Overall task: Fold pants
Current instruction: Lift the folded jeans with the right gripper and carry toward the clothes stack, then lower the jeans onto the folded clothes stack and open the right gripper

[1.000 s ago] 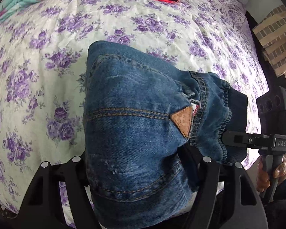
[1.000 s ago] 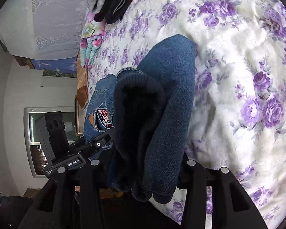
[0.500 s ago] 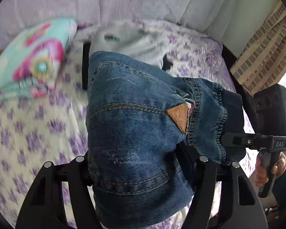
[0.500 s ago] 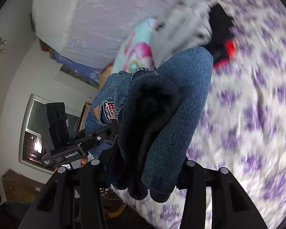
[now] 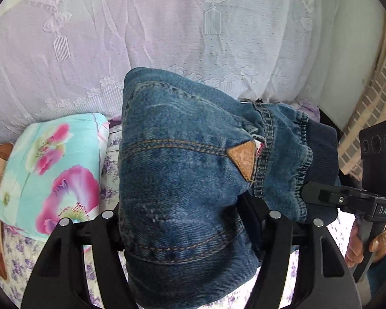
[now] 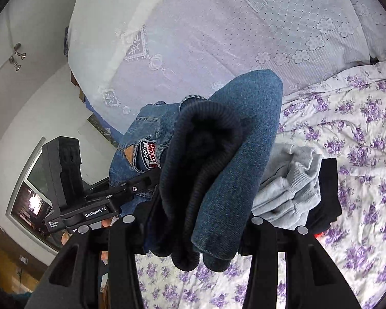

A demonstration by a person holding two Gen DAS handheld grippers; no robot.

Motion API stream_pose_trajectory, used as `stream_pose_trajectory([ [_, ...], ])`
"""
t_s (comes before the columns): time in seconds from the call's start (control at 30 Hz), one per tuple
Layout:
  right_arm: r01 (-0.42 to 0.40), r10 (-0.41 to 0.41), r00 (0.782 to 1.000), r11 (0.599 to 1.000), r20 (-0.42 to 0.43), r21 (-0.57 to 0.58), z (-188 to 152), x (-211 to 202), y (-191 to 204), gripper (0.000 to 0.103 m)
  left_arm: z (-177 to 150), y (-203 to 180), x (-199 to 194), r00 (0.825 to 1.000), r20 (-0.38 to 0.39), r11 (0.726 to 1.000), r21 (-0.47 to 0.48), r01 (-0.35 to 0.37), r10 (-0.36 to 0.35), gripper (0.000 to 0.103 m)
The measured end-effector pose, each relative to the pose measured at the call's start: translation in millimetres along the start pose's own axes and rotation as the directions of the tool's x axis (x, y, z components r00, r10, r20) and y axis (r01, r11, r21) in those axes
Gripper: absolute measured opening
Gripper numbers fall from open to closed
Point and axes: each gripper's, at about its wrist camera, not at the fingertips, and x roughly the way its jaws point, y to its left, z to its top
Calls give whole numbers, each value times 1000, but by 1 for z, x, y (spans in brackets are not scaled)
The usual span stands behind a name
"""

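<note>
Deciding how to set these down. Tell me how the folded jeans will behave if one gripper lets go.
The folded jeans look thick and soft, likely sagging and unfolding toward the freed side. The layered ribbed cuff suggests bulk, so probably heavyish. Denim looks rough, unlikely to slip from the right gripper.

The left gripper [image 5: 190,234] was matte black plastic, with two broad curved fingers [image 5: 64,265], each pierced by a long slot and capped by round silver screw heads. The right gripper [image 6: 193,234] was built the same way; seen from the left wrist, its black body carried white letters "DAS", a boxy block with three round holes on top, and a teal sleeve [image 5: 384,270] behind the hand [image 5: 357,244] on its handle. Seen from the right wrist, the left gripper's body read "GenRobot.AI" in white.
</note>
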Motion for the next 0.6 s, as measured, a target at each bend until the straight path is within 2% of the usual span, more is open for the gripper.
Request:
stream_pose_trajectory([
  [0.17, 34, -34, 999, 999, -31, 8, 21, 36, -29, 45, 7, 20, 46, 999, -32, 1000, -23, -8, 7, 65],
  [0.33, 34, -32, 998, 999, -59, 21, 25, 66, -53, 45, 6, 43, 82, 998, -55, 999, -41, -6, 3, 65],
  [0.47, 25, -14, 994, 995, -112, 101, 19, 88, -85, 46, -2, 50, 120, 994, -113, 999, -45, -7, 2, 65],
  [0.57, 70, -45, 985, 986, -165, 151, 8, 106, -109, 46, -13, 57, 157, 982, -187, 998, -60, -6, -5, 66],
  [0.6, 82, -57, 984, 985, -168, 150, 5, 110, -116, 46, -16, 56, 164, 983, -181, 998, -56, -13, 2, 68],
])
